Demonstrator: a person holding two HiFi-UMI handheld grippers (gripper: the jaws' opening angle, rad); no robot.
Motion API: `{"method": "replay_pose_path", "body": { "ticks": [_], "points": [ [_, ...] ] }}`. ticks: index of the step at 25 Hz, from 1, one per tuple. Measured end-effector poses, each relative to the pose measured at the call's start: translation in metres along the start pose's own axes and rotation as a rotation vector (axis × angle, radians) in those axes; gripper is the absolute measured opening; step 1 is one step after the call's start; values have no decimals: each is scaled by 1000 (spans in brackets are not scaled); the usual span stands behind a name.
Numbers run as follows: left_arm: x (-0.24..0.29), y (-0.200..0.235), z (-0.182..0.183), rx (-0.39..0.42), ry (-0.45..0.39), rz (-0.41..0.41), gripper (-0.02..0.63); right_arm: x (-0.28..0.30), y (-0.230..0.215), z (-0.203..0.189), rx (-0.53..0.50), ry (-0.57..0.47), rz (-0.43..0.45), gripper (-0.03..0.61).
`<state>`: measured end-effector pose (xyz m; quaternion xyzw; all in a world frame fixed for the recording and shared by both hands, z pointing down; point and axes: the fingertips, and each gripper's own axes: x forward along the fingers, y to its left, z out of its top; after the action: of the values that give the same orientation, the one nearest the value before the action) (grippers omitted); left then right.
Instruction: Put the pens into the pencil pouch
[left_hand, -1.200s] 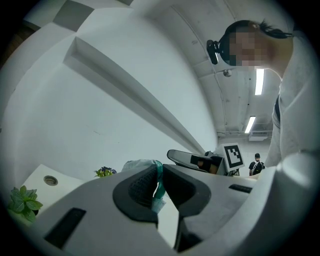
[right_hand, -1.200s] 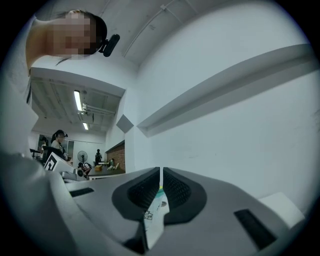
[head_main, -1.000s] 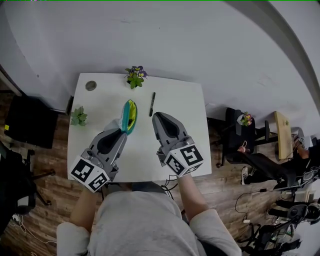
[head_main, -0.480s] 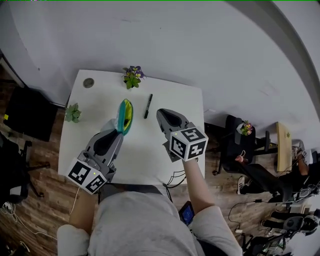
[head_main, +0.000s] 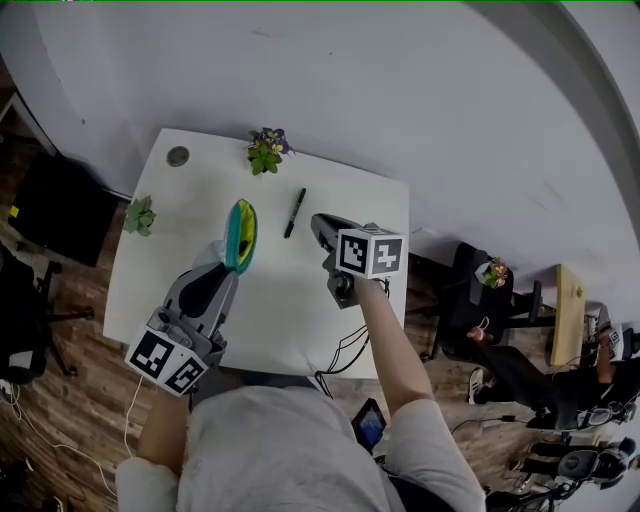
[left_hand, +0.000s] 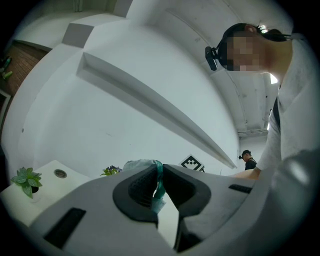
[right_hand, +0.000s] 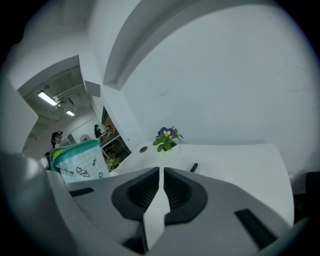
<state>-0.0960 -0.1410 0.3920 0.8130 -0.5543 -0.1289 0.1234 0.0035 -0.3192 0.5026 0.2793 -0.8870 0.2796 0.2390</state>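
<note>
White tabletop (head_main: 290, 300): pencil pouch (head_main: 239, 234) upright, mouth open on yellow-green lining, contents not visible, left claw (head_main: 222, 262) clamped on its teal edge. Right claw (head_main: 318, 222) closed, empty, just beside the black pen (head_main: 294, 212) lying loose between both.

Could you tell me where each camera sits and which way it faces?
Head view: on the person's head, looking down at the white square table; forearms and grey shirt show.
Left gripper view: on the left claw, jaws shut on the teal-and-yellow fabric pencil pouch, facing the wall; the shirt shows.
Right gripper view: on the right claw, shut and empty, facing the wall.
Shared: head and right gripper views show the black pen.
</note>
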Motion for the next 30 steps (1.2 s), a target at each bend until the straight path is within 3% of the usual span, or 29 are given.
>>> {"method": "replay_pose_path", "body": {
  "ticks": [8,11,21,30],
  "points": [
    [4,6,-2,6,6,29,55,41,-36,-2,89,92,-27,44],
    [7,10,-3,6,9,27,55,55,-48,-3,114,129,-48,93],
    [22,35,-6,-14,39,19,55,102,-74,-29,193,261,-103,95],
    [22,54,-11,-36,64,33,55,135,-95,-33,173,325,-181,95]
  ]
}}
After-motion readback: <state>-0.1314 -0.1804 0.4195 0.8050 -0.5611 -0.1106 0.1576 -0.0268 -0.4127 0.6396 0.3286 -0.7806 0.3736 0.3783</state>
